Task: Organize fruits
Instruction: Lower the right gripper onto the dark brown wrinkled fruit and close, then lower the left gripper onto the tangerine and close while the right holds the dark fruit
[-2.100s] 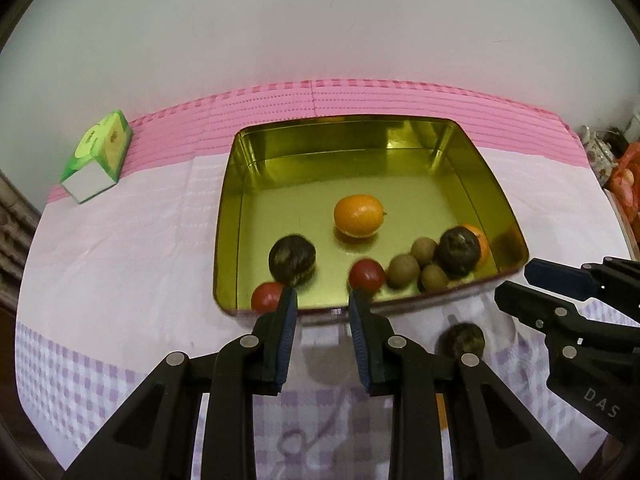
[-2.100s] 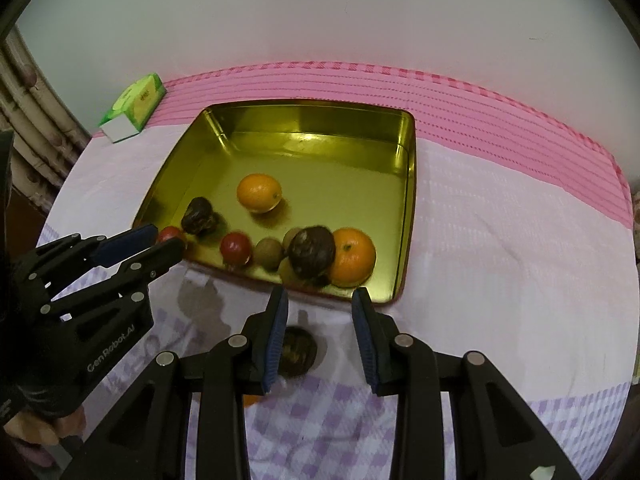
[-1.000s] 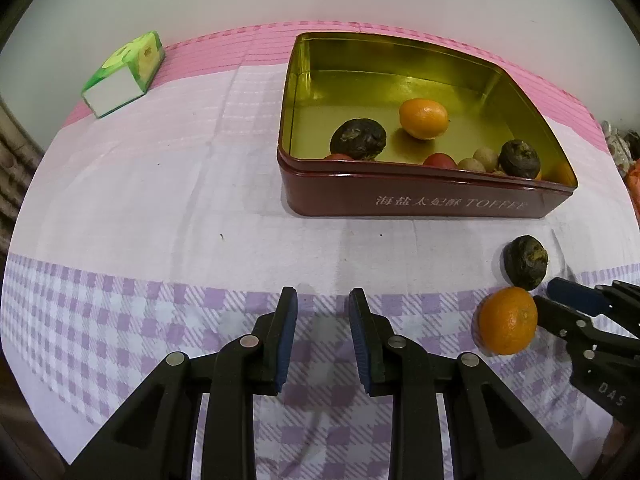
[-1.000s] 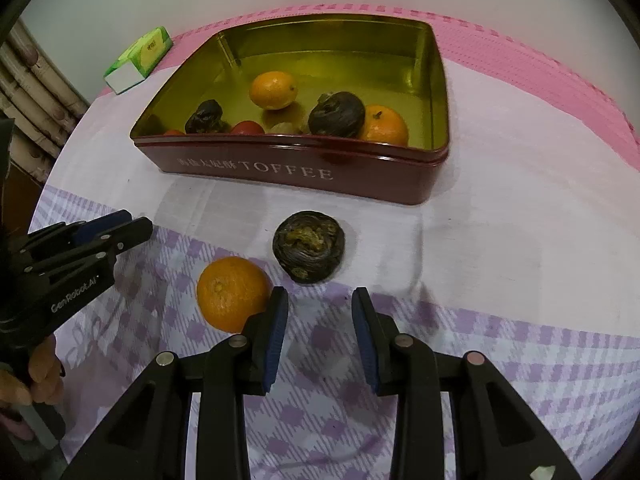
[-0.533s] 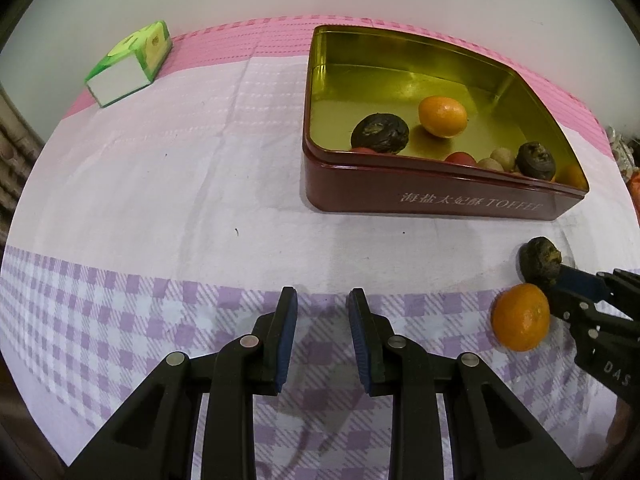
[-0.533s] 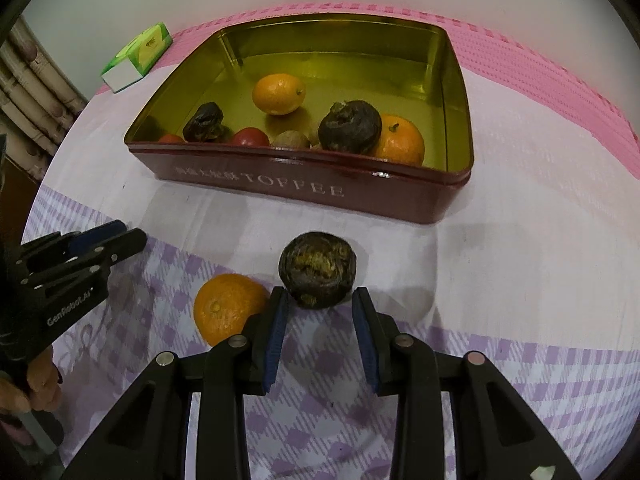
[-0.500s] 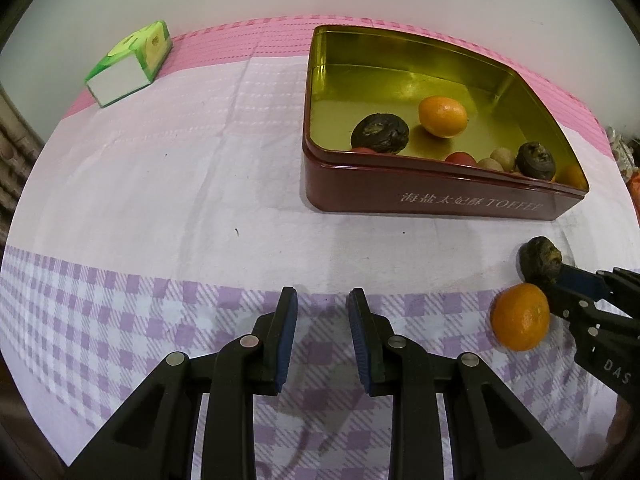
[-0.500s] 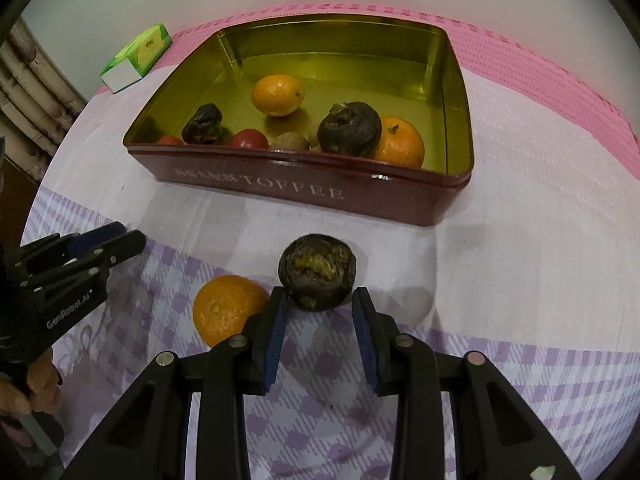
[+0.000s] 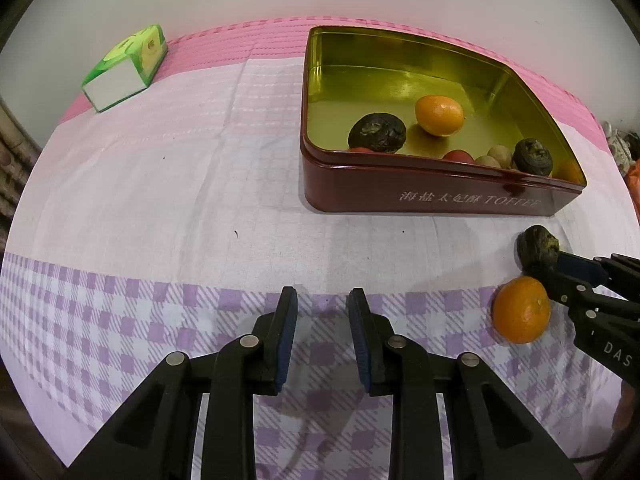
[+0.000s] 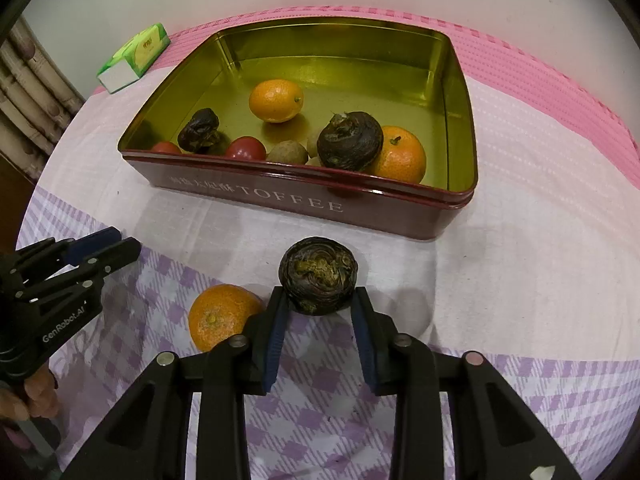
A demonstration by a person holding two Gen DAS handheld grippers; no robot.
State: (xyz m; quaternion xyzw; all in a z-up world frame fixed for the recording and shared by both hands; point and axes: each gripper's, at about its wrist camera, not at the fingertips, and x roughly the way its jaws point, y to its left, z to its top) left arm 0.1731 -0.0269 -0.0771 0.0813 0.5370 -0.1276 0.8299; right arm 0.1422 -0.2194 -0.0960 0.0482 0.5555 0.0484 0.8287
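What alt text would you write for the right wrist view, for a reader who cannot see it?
The right gripper closes around a dark wrinkled fruit on a checked tablecloth, beside a loose orange. Behind them, a red toffee tin holds more fruit; the left gripper waits at the left.

both views are taken from just behind a gripper's fingers, tilted steeply down at the tablecloth point(image 9: 160, 200). the left view is set further left, the right one closer in. the toffee tin point(image 9: 432, 196) point(image 10: 304, 204) and green box point(image 9: 128, 68) point(image 10: 136, 56) are shared.
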